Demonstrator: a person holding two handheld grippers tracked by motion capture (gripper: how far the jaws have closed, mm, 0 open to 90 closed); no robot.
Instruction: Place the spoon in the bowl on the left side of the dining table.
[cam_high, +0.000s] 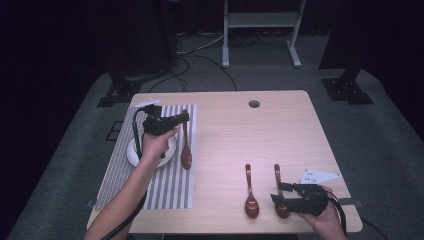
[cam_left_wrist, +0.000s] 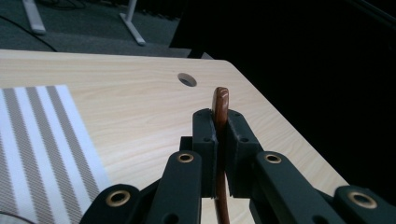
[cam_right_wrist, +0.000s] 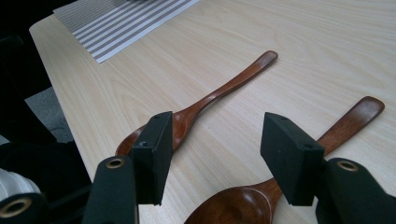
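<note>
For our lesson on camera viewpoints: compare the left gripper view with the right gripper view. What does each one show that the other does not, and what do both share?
The left gripper view alone shows the left gripper shut on a brown spoon handle, with the round hole in the table beyond.

The right gripper view alone shows the right gripper with its jaws apart above two wooden spoons lying on the table: the farther spoon and the nearer spoon.

Both show the pale wooden table and the striped placemat.
</note>
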